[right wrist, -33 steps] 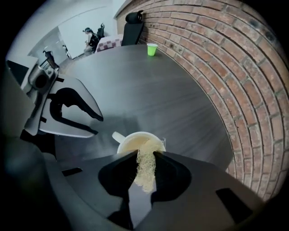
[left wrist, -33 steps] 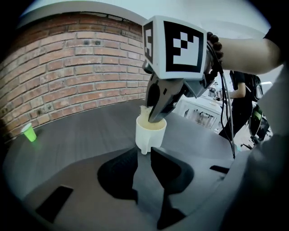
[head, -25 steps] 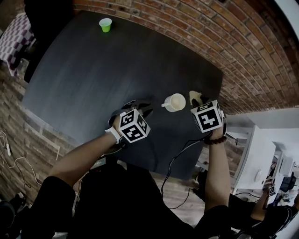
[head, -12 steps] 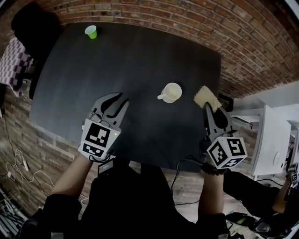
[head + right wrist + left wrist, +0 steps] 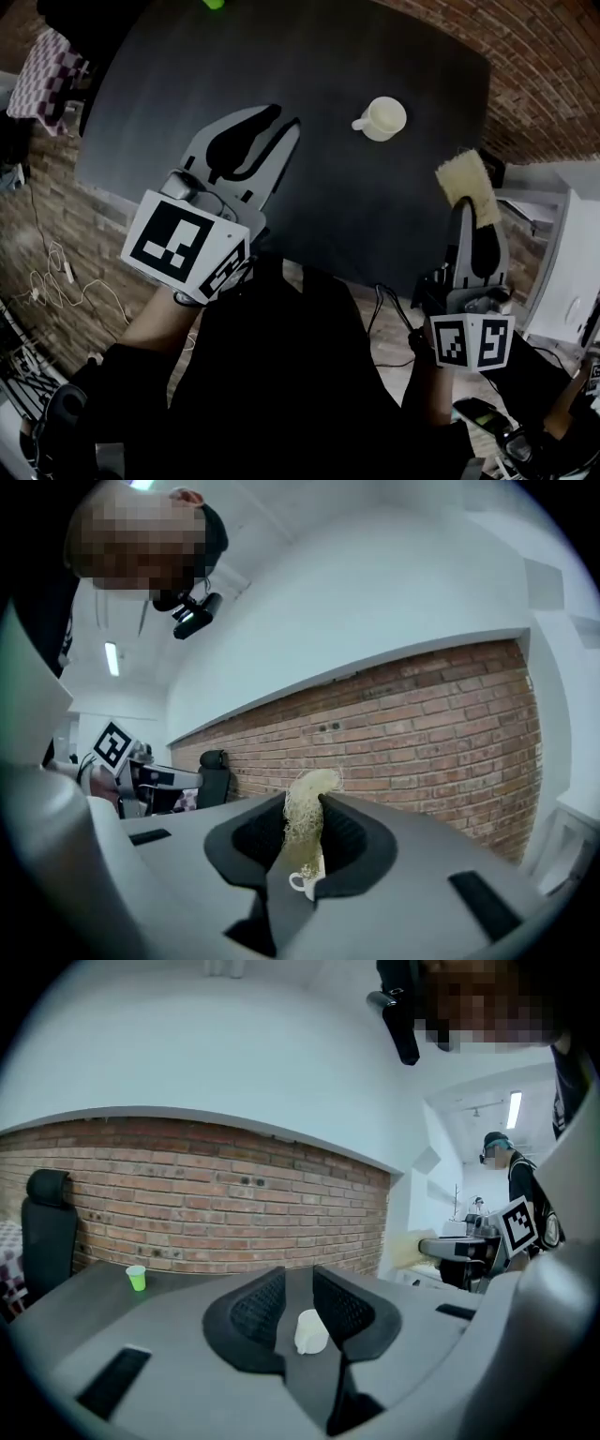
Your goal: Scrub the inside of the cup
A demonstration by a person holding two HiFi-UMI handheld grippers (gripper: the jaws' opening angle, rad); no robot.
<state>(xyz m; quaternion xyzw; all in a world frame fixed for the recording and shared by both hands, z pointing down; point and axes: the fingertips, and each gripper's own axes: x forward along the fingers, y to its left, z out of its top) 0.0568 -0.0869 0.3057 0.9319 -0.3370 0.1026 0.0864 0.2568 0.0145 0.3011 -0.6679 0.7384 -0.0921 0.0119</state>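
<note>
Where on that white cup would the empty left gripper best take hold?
Likely its handle, approached from the left: it juts from the upright cup toward the open left gripper, leaving the mouth free for the sponge.

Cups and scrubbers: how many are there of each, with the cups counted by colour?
White cup: 1
Green cup: 1
Scrubber: 1
Total: 3
</note>
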